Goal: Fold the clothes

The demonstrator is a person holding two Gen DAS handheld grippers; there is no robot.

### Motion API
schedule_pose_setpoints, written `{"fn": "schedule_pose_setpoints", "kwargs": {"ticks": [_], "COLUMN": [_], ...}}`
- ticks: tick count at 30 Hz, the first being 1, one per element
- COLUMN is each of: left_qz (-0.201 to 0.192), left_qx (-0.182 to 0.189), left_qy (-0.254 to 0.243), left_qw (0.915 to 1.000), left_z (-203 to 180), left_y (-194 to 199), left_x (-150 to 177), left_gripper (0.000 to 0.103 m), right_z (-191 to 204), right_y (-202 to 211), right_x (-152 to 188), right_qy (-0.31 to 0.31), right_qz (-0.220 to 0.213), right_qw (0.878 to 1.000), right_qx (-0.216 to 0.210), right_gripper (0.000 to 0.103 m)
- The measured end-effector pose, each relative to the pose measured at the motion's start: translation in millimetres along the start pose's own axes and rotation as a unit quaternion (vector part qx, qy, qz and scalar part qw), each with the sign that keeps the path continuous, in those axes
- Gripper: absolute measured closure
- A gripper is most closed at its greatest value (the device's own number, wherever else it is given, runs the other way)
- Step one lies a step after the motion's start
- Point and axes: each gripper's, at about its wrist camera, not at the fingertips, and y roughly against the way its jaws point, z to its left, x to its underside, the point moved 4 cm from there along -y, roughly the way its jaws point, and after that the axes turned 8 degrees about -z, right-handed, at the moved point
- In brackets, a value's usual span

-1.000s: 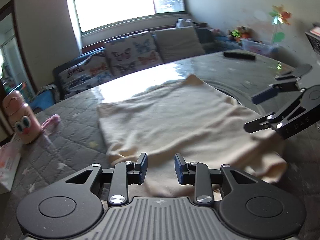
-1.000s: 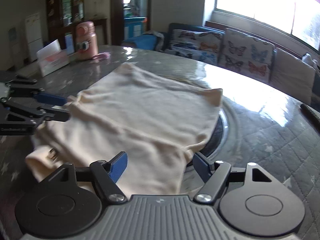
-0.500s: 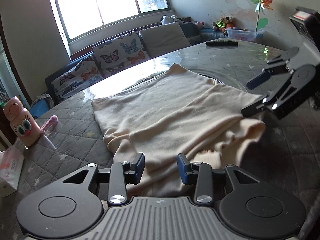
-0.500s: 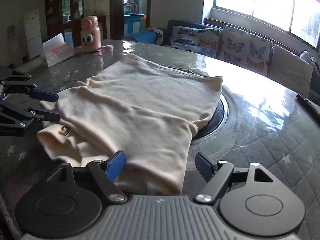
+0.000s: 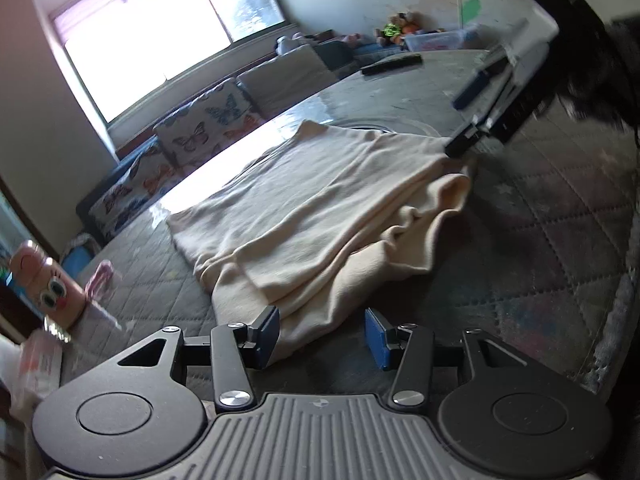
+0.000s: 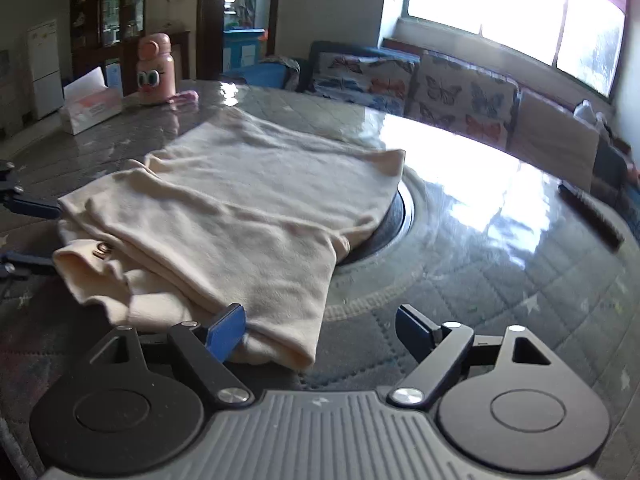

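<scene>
A cream garment (image 5: 332, 208) lies folded in layers on the round quilted table (image 5: 540, 240); it also shows in the right wrist view (image 6: 240, 216). My left gripper (image 5: 322, 334) is open, its jaws at the garment's near corner, nothing held. My right gripper (image 6: 320, 326) is open at the opposite near corner, its left pad beside the folded edge. In the left wrist view the right gripper (image 5: 476, 112) shows at the cloth's far right edge. The left gripper's fingers (image 6: 28, 208) show at the left edge of the right wrist view.
A pink cartoon bottle (image 6: 154, 70) and a tissue box (image 6: 90, 106) stand at one table side. A black remote (image 5: 392, 65) lies at the far edge. A round inset (image 6: 394, 220) sits mid-table, partly under the cloth. A butterfly-print sofa (image 6: 432, 88) stands below the window.
Both grippers have pulled back from the garment toward the table edge. The left jaws have opened wider. The cloth's near edge lies slumped in loose folds.
</scene>
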Motion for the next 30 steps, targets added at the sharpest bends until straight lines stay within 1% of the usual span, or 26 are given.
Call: {"fn": "schedule_pose_setpoints", "kwargs": {"ticks": [5,6,7,8,9,10,12,16,19,22,23,24,25,27,28,29,30], "left_qz": [-0.02,-0.024,-0.029,-0.034,-0.036,-0.038,-0.041,-0.047,-0.048,-0.046,-0.045,-0.044,-0.042,-0.041,-0.04,-0.04,-0.041], "left_qx": [0.007,0.009,0.013,0.017,0.02,0.02,0.019,0.016,0.015,0.017,0.019,0.02,0.022,0.023,0.024,0.025,0.025], "left_qy": [-0.014,-0.017,-0.015,-0.012,-0.004,0.006,0.026,0.068,0.092,0.104,0.108,0.109,0.11,0.109,0.109,0.108,0.106], "left_qw": [0.9997,0.9995,0.9994,0.9992,0.9991,0.9991,0.9986,0.9964,0.9945,0.9933,0.993,0.9929,0.9928,0.9929,0.993,0.9931,0.9932], "left_z": [-8,-10,-10,-10,-9,-4,5,24,37,43,44,44,44,42,42,41,40], "left_y": [-10,-11,-12,-13,-15,-16,-20,-26,-33,-38,-39,-39,-40,-38,-36,-34,-31], "left_x": [-6,-7,-8,-10,-11,-14,-21,-33,-41,-44,-44,-43,-42,-40,-38,-37,-35], "left_gripper": [0.053,0.058,0.068,0.073,0.082,0.087,0.092,0.094,0.094,0.094,0.094,0.094,0.094,0.09,0.089,0.089,0.086], "right_z": [4,5,7,10,12,14,22,39,54,64,66,67,68,68,68,65,62], "right_y": [7,10,13,15,17,19,25,27,19,8,4,0,-3,-12,-17,-19,-22], "right_x": [-3,-4,-3,-3,-3,-3,-3,-6,-8,-12,-13,-14,-14,-16,-17,-18,-19], "right_qy": [0.018,0.021,0.029,0.036,0.043,0.05,0.075,0.11,0.133,0.139,0.137,0.134,0.132,0.117,0.109,0.099,0.088], "right_qz": [-0.002,-0.003,-0.002,-0.002,-0.002,-0.002,-0.006,-0.016,-0.025,-0.03,-0.03,-0.03,-0.028,-0.018,-0.012,-0.008,-0.005], "right_qw": [1.0,1.0,0.999,0.999,0.999,0.998,0.996,0.99,0.986,0.984,0.983,0.984,0.984,0.985,0.986,0.987,0.987], "right_qx": [-0.009,-0.013,-0.019,-0.024,-0.029,-0.034,-0.051,-0.083,-0.101,-0.111,-0.114,-0.117,-0.119,-0.125,-0.128,-0.13,-0.132], "right_gripper": [0.019,0.019,0.019,0.019,0.019,0.019,0.019,0.019,0.019,0.027,0.032,0.039,0.043,0.063,0.068,0.076,0.082]}}
